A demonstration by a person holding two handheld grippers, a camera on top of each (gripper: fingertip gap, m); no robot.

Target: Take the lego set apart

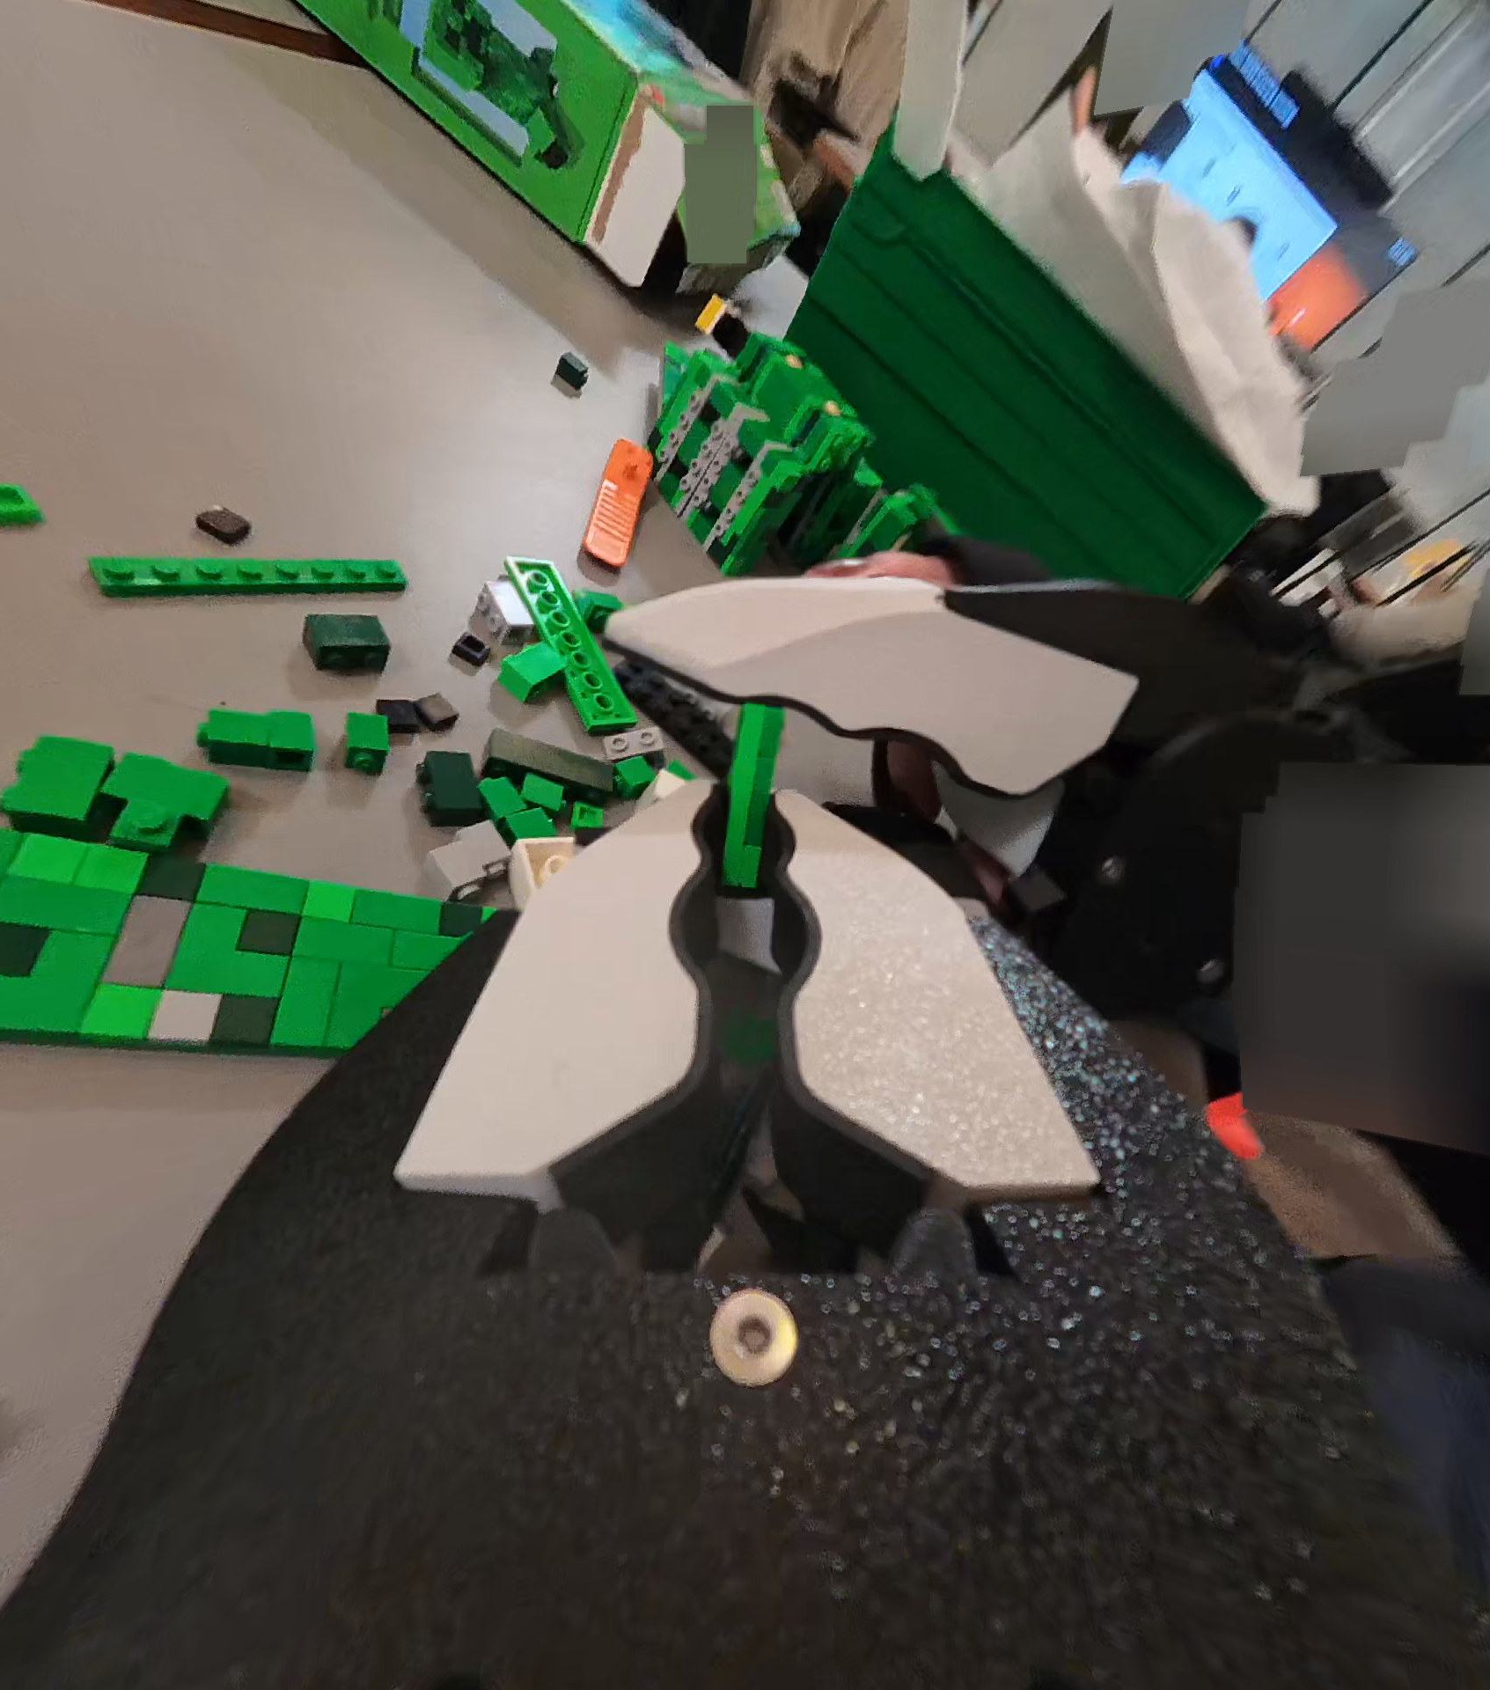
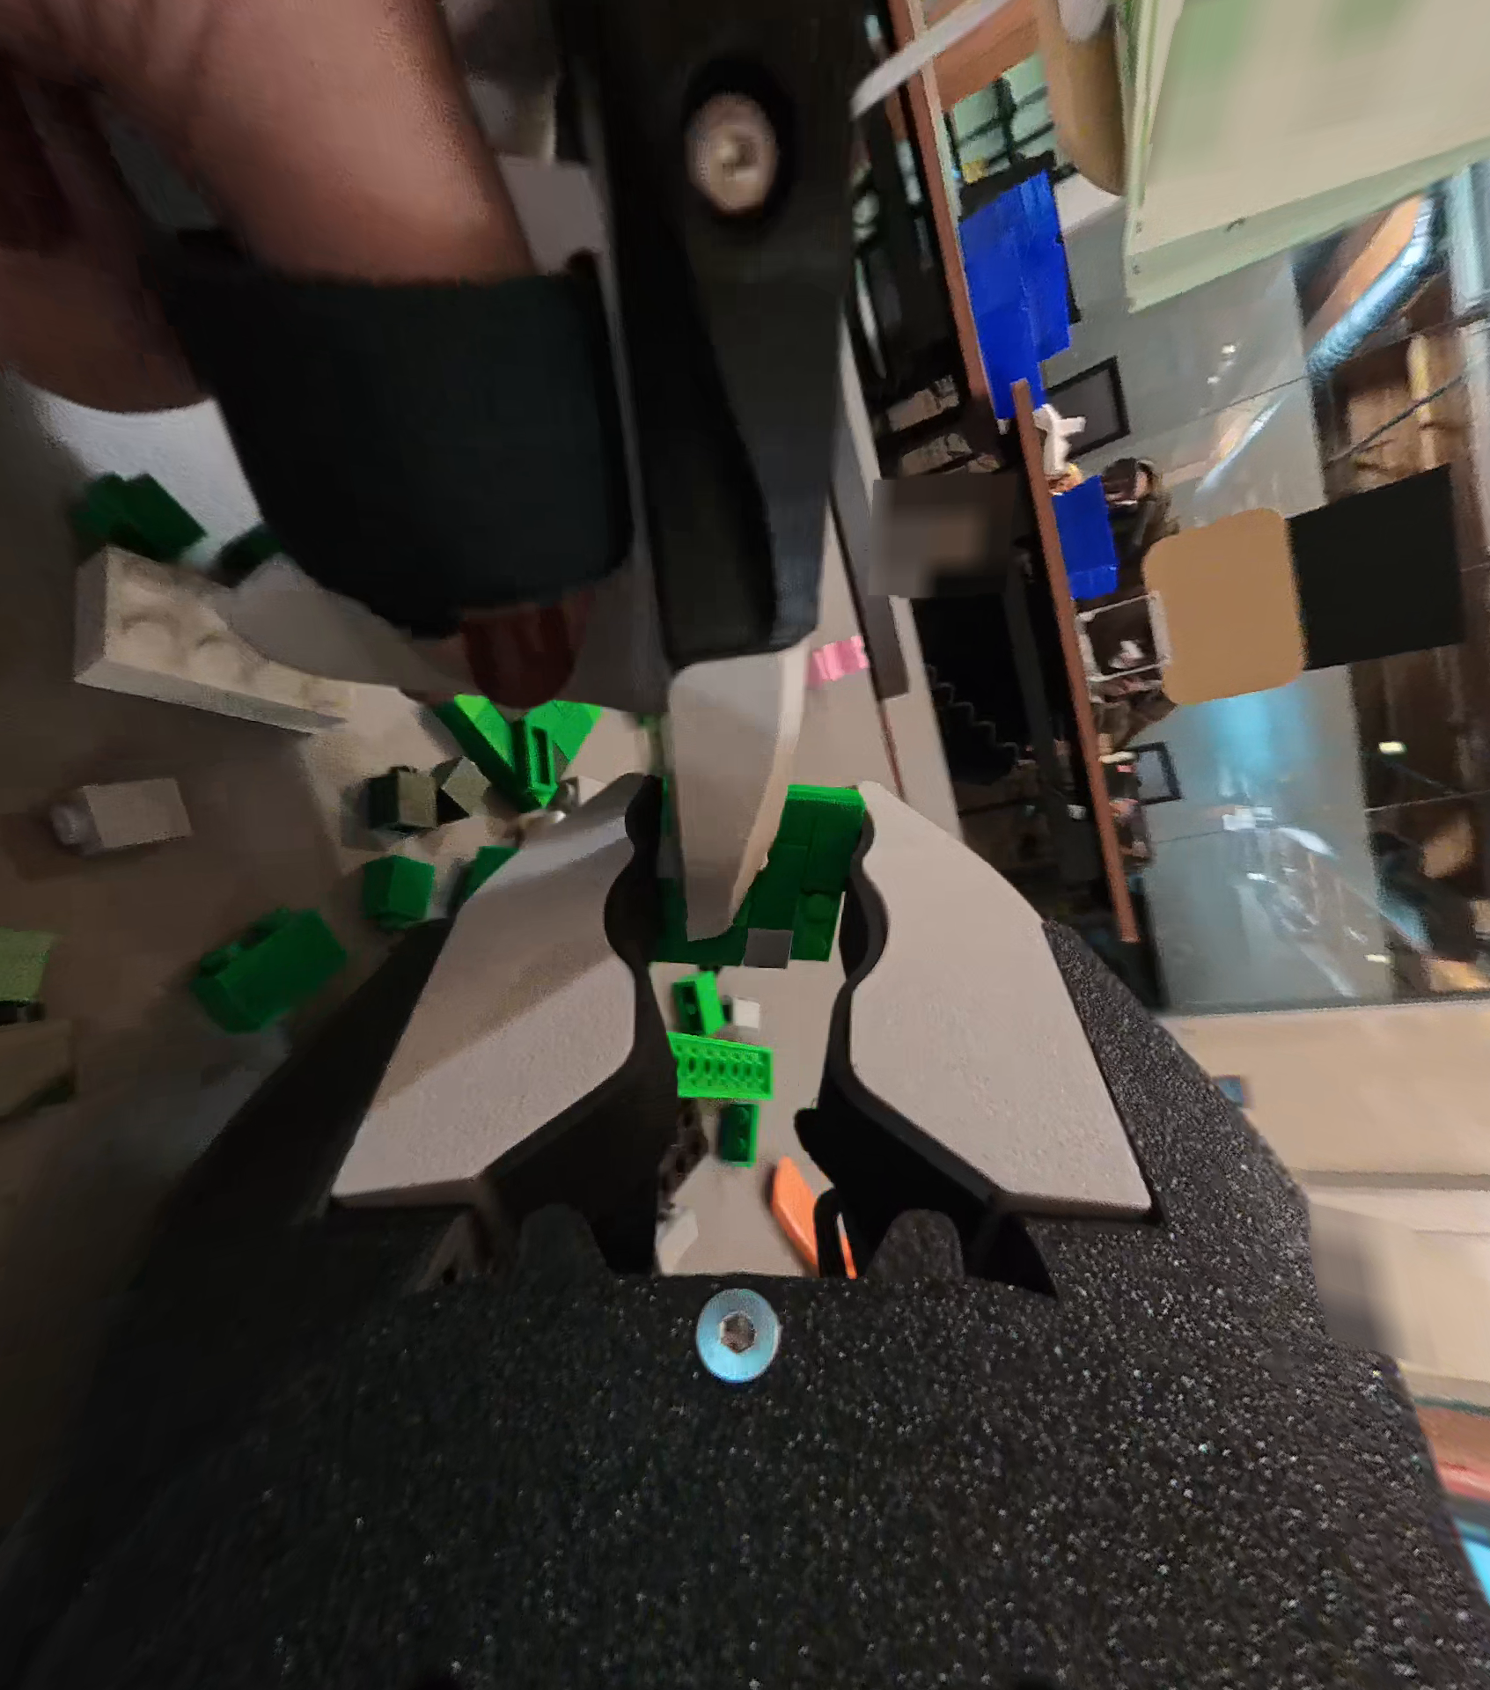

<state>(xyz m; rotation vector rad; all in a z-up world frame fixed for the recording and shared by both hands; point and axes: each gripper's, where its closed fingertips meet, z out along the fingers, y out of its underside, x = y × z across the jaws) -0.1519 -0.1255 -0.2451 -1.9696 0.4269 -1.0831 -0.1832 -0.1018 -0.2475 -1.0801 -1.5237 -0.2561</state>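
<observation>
Left wrist view first: along the bench's left edge we see a flat mosaic panel of green, dark green and grey tiles point(image 1: 128, 951), and past it a long bright green studded plate point(image 1: 247, 576) amid scattered loose green bricks point(image 1: 256, 739). Toward the middle lies an orange ribbed brick separator point(image 1: 619, 503), just beside a partly dismantled green lego block structure point(image 1: 768, 448); a green cardboard set box point(image 1: 521, 101) stands at the far edge. Our left gripper point(image 1: 745, 823) pinches a thin slab of stacked green bricks point(image 1: 755, 796) edgewise between its white fingers point(image 1: 595, 988). Right of that, the right gripper point(image 1: 622, 629) reaches across, and its fingers point(image 1: 869, 668) lie over the slab's top.

In the right wrist view, the left gripper point(image 2: 709, 928) comes down from above, a hand point(image 2: 220, 183) behind it. The right gripper point(image 2: 750, 805) has its fingers point(image 2: 979, 1024) against the slab point(image 2: 814, 869), one at each side, so it looks clamped.
</observation>
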